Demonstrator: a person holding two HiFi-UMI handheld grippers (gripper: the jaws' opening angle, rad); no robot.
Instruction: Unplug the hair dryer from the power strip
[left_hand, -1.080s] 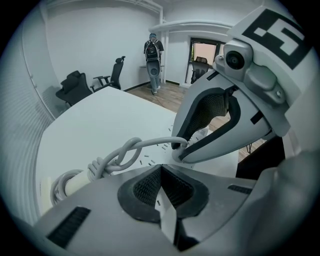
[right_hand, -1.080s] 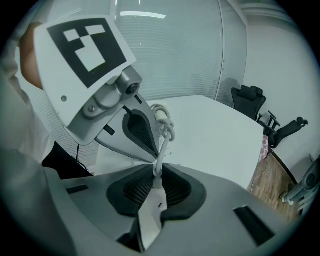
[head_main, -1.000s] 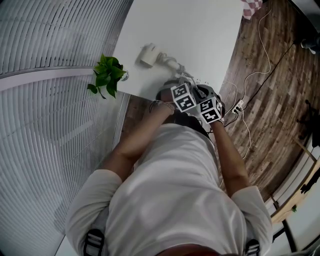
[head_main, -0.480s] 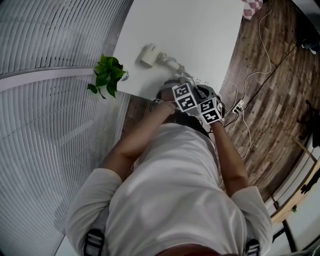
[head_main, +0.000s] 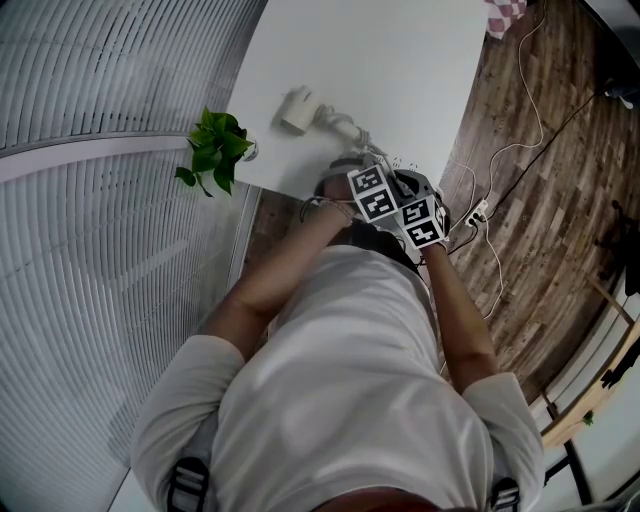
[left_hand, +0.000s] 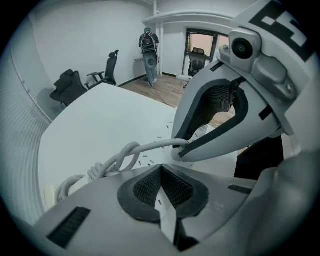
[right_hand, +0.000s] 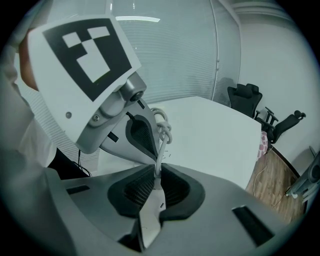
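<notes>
The hair dryer (head_main: 297, 108) lies on the white table (head_main: 400, 60), upper centre of the head view. Its long axis runs from upper left to lower right, with the thick end at the upper left. The cord (left_hand: 150, 146) leaves the lower-right end and runs toward the two grippers at the table's near edge.

The right gripper (right_hand: 157, 168) has just been closing, and its pads now pinch the cord between their tips. The left gripper (left_hand: 161, 166) sits just beside it with its jaws brought together. I can see nothing between them, and the cord passes just beyond its tips.

I see no power strip on the table. A small white block (head_main: 478, 212) on the wooden floor (head_main: 540, 150), right of the table, has thin cables running to it and may be the strip, but I cannot tell.

That cord looks soft, smooth and twisty — I'd expect it to slide through the pads or simply stretch out its loops when pulled. The dryer looks like light plastic and would probably skate across the smooth top if tugged. The stiff plug body would be the safer place to grip — a pull on the cable alone could strain it.
</notes>
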